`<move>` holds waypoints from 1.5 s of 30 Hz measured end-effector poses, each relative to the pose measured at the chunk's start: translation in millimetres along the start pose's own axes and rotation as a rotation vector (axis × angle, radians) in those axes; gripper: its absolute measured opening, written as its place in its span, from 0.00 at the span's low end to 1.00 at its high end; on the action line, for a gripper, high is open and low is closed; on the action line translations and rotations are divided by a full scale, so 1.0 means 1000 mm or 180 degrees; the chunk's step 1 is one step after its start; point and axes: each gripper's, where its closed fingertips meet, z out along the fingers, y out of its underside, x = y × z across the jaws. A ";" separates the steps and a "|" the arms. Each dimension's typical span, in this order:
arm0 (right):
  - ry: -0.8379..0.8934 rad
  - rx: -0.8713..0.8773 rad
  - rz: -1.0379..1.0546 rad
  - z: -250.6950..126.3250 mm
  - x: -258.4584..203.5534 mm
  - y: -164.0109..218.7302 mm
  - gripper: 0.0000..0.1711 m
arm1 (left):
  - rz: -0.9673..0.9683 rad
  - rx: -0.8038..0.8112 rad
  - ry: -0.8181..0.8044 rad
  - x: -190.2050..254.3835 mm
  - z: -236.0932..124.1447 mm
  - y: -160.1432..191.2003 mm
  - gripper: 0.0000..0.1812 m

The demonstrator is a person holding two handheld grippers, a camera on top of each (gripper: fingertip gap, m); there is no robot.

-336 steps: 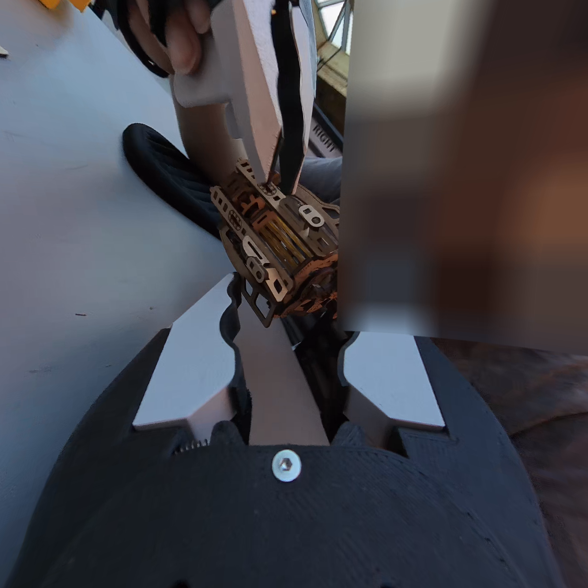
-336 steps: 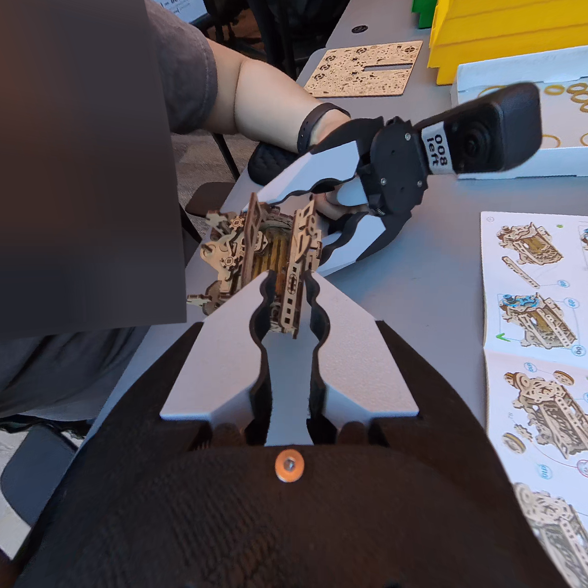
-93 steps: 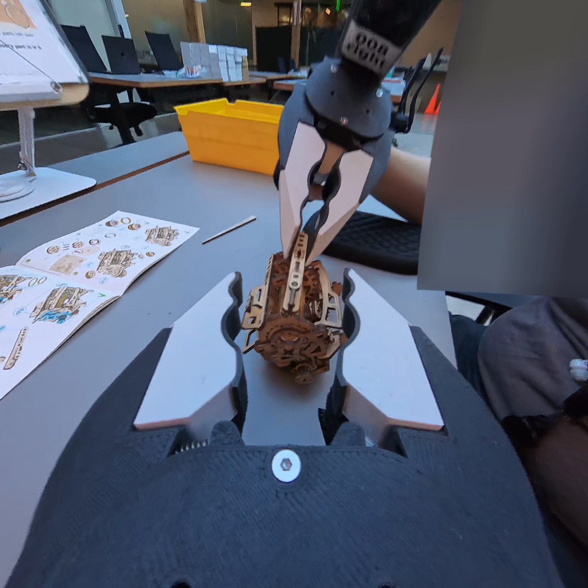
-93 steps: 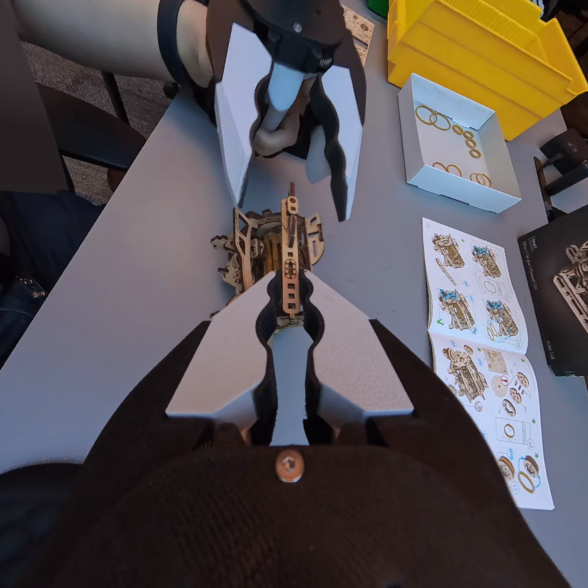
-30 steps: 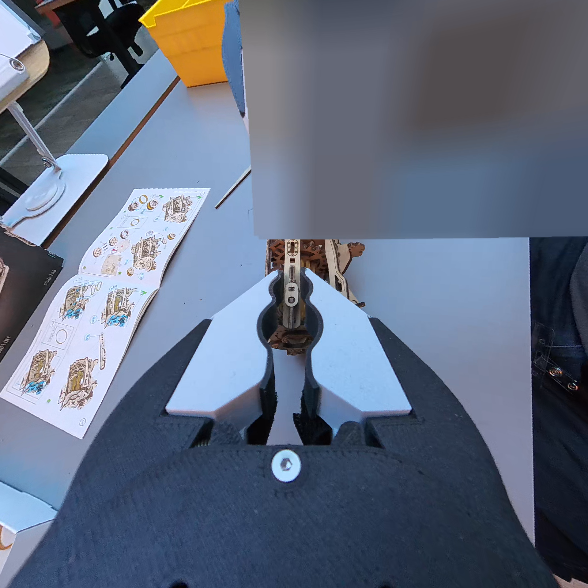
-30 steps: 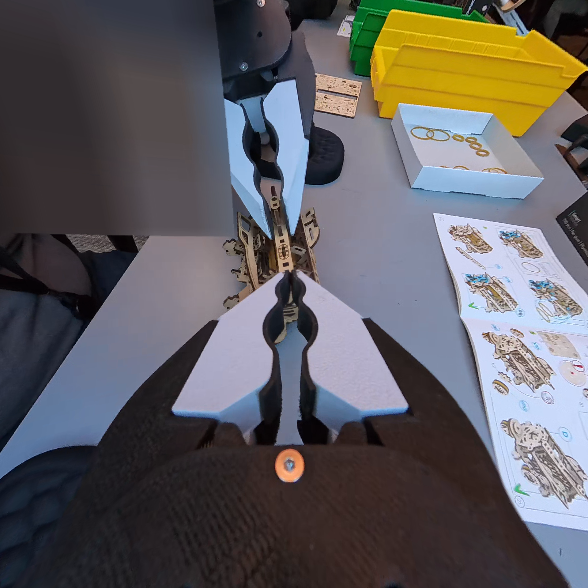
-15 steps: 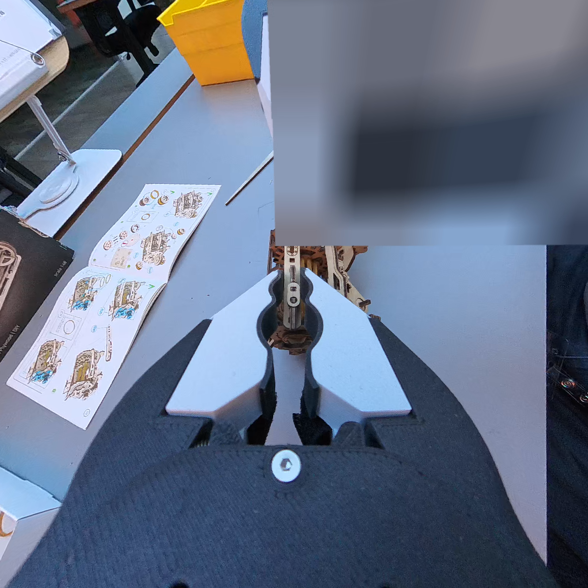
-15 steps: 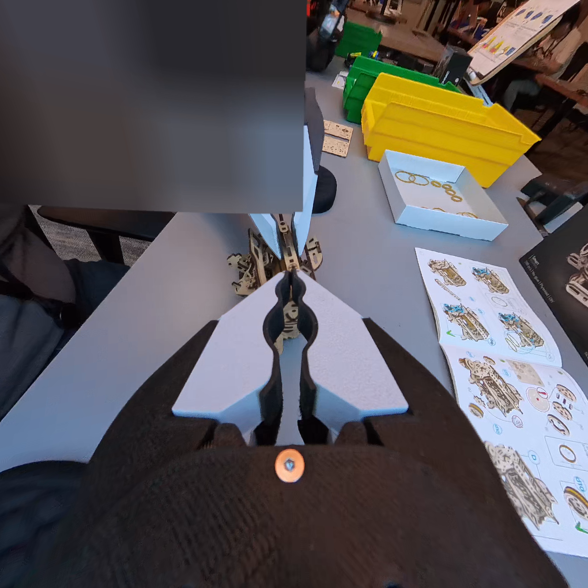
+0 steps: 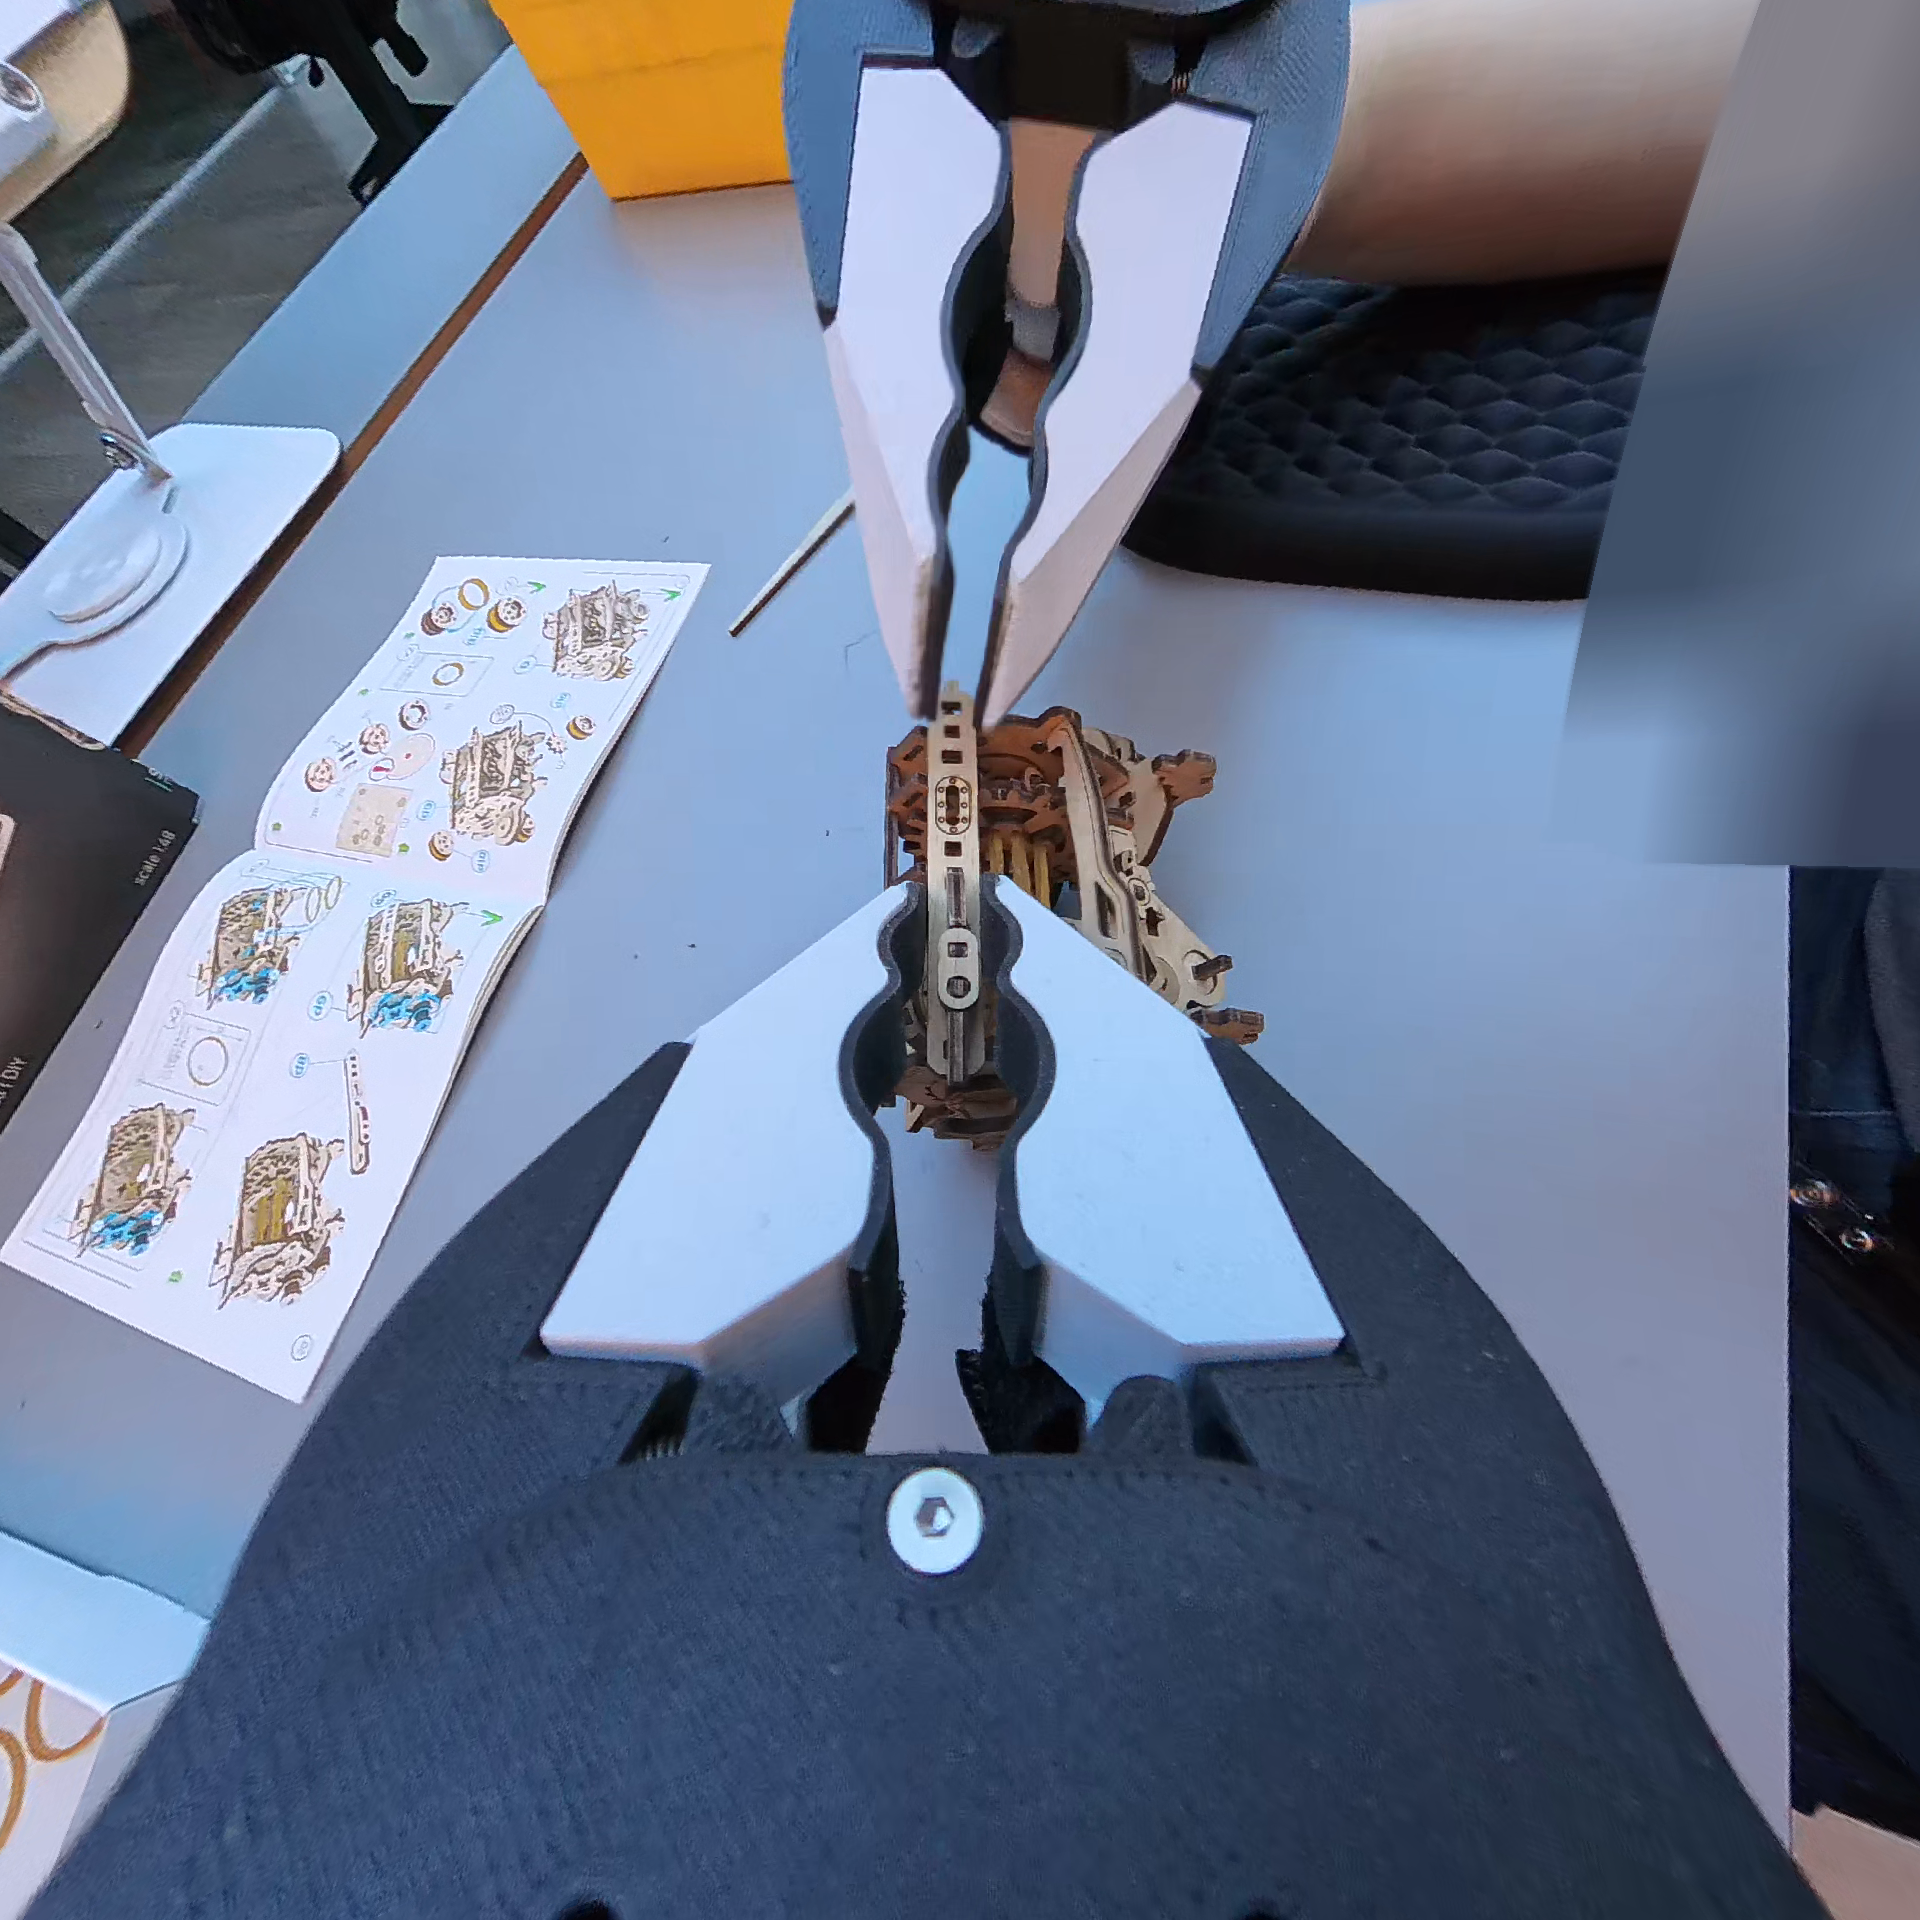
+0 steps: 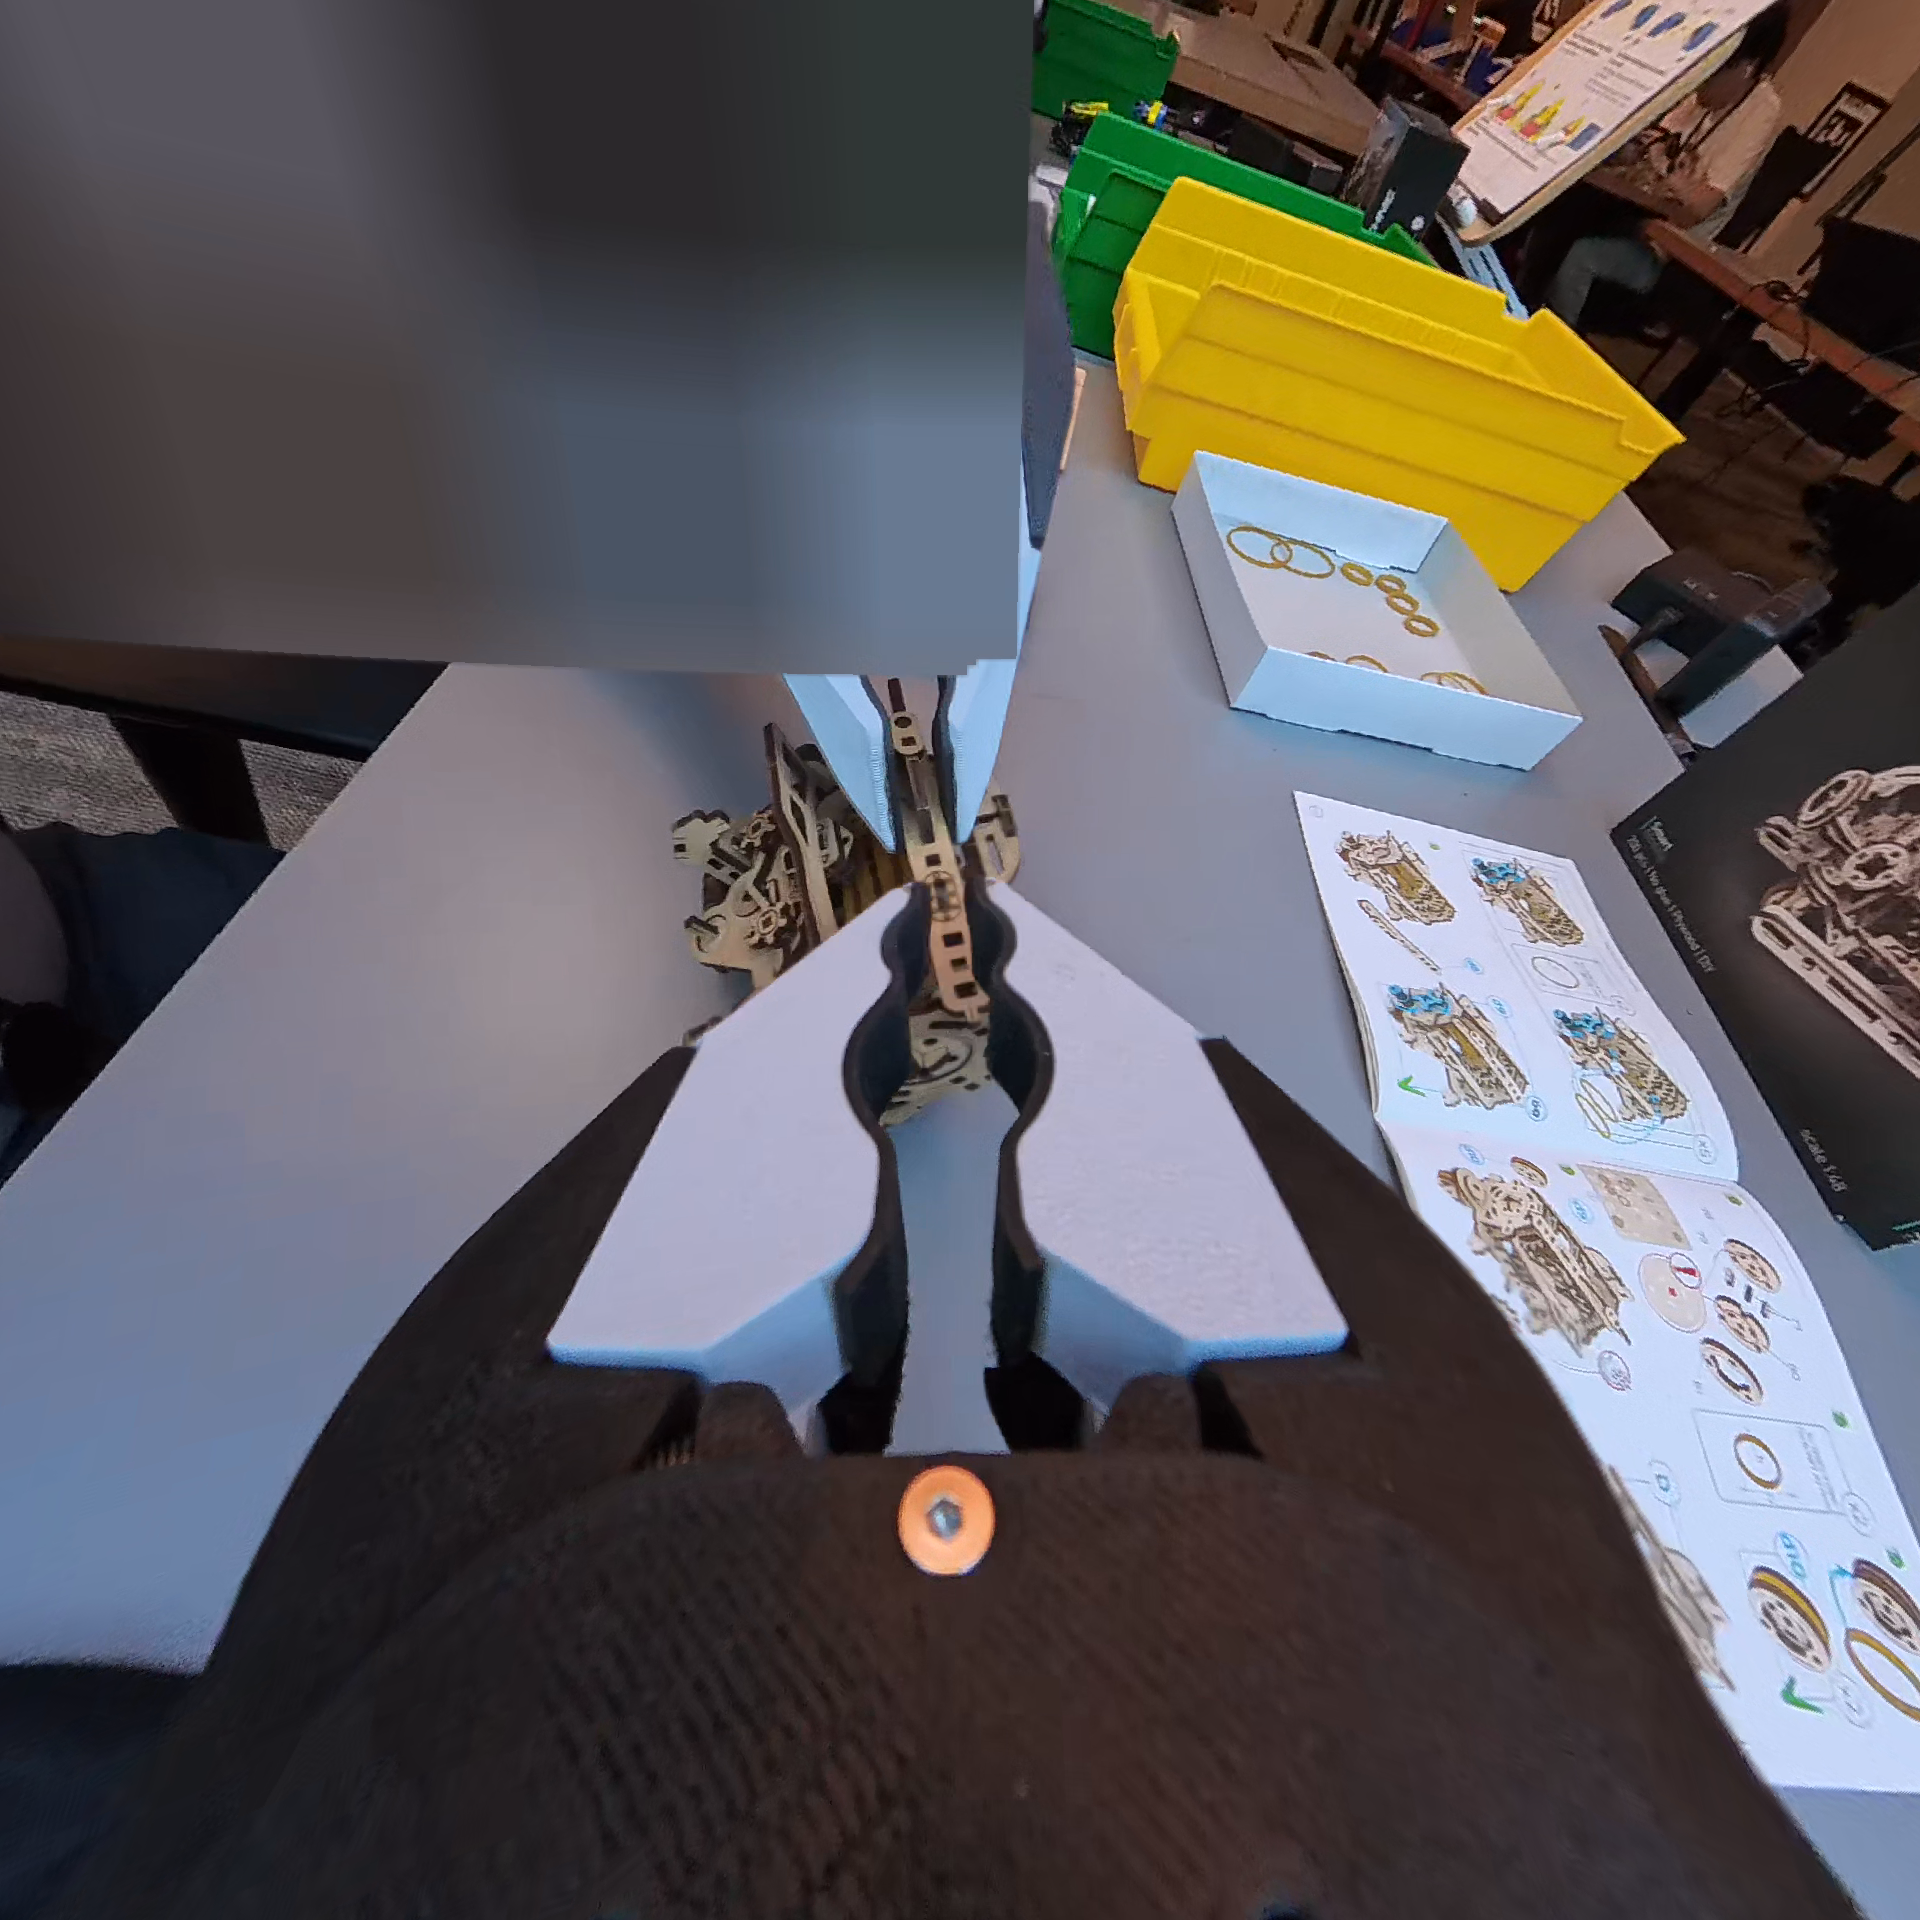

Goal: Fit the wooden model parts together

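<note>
Wooden model [image 9: 1049,831] at frame centre on the grey table [image 9: 1455,1039], one assembly, with one slotted wooden strip [image 9: 956,894] standing edge-on, long axis running straight away from the left wrist camera. Clamped at its near end by the left gripper [image 9: 951,914], at its far end by the right gripper [image 9: 956,707], both pinched onto it. One open instruction booklet [image 9: 364,914] at middle left. In the right wrist view: one white tray [image 10: 1371,623] of brass-coloured rings, yellow bins [image 10: 1371,395], green bins [image 10: 1132,156], upper right.
</note>
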 end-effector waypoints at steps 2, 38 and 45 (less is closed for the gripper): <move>-0.0070 -0.0091 0.0013 0.006 -0.001 0.002 0.06 | -0.0050 0.0000 0.0059 -0.001 0.000 0.000 0.04; -0.0234 -0.2021 -0.0986 0.037 0.018 0.015 0.13 | -0.0726 -0.0017 0.0739 -0.022 0.003 0.009 0.04; -0.0174 -0.2111 -0.0986 0.041 0.023 0.016 0.13 | -0.0833 0.0022 0.0784 -0.025 0.004 0.011 0.04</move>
